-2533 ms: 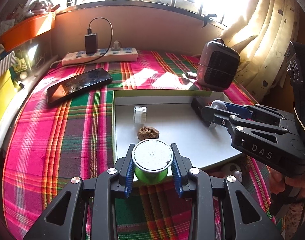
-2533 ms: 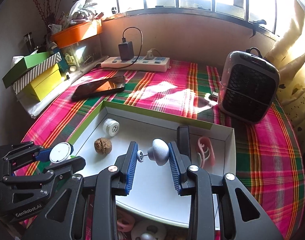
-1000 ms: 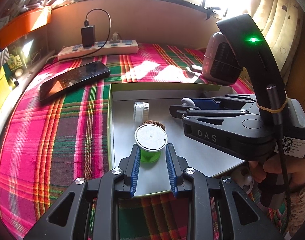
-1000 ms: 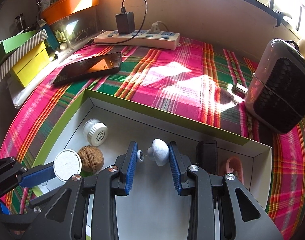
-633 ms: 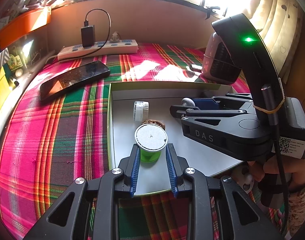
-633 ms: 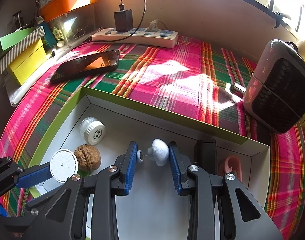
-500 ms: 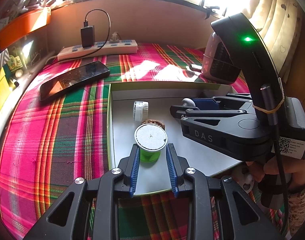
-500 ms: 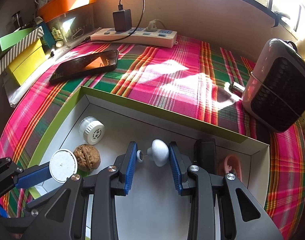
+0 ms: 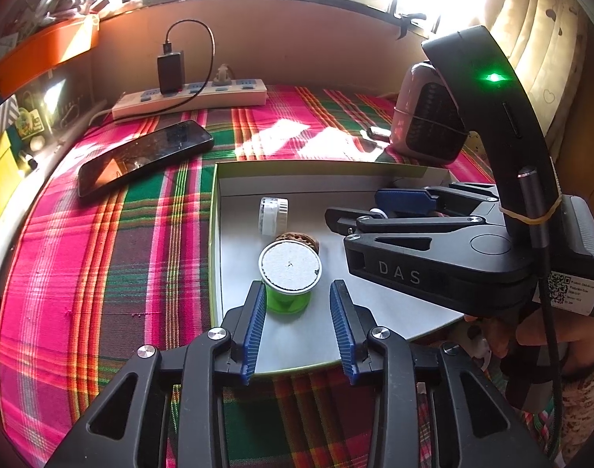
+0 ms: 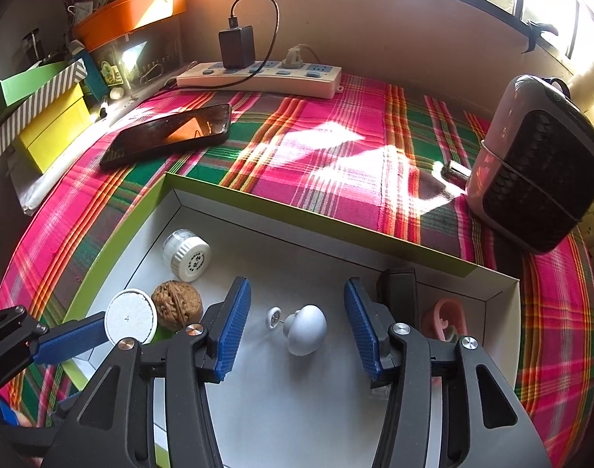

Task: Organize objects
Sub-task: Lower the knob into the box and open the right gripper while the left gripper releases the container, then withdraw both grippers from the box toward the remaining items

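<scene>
1. While both grippers hang over the white tray point(image 10: 336, 249), the main risk, as judged from this moment, is a collision: the right gripper point(image 10: 297, 327) and left gripper point(image 9: 297, 327) crowd the same shallow tray, and a careless pull-back could sweep loose items across it or over its low near edge.

2. At the tray's 9 o'clock side in the right wrist view, the green cup with the white lid point(image 9: 289, 279) stands upright, touching or just beside the walnut point(image 10: 177, 304). The left gripper's jaws are spread apart around the cup; its left pad point(image 9: 254, 325) looks close to the cup wall, so a sideways drift could tip it or nudge the walnut rolling.

3. Between the right gripper's widely spread jaws lies the white knob with its screw point(image 10: 303, 327), resting on the tray floor and touching neither pad. Rounded, it would likely roll if clipped.

4. At 11 o'clock in the tray, the small white-capped jar point(image 10: 186, 254) lies on its side, free to roll.

5. At 3 o'clock, a black block point(image 10: 398, 292) and a pink hook point(image 10: 443, 318) sit against the far-right corner, out of the way.
</scene>
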The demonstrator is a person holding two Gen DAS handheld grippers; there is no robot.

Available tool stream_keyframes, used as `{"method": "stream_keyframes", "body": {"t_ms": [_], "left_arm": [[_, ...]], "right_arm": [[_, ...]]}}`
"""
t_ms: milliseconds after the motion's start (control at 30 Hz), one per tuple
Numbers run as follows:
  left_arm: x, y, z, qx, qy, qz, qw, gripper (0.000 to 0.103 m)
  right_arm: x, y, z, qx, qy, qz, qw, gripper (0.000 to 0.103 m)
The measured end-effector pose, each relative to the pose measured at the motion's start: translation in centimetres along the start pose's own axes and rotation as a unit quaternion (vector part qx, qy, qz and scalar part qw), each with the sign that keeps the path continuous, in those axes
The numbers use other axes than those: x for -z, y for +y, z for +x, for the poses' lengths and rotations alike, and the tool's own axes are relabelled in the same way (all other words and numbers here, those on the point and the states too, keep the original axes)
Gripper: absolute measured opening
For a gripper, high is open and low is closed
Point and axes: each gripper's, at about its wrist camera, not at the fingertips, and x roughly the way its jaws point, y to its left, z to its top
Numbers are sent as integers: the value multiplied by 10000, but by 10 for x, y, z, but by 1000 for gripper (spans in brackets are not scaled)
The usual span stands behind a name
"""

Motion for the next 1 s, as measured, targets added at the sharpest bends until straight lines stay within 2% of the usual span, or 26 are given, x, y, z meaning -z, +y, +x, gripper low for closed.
{"method": "stream_keyframes", "body": {"t_ms": [167, 400, 1000], "left_arm": [[1, 1, -3, -12, -8, -24, 10000, 36], [3, 0, -8, 40, 5, -42, 10000, 37], [14, -1, -30, -91, -151, 22, 9998, 38]], "right_arm": [[3, -1, -7, -4, -88, 37, 10000, 51], [8, -3, -22, -47, -255, 145, 9996, 55], [32, -4, -65, -48, -668, 377, 9970, 56]]}}
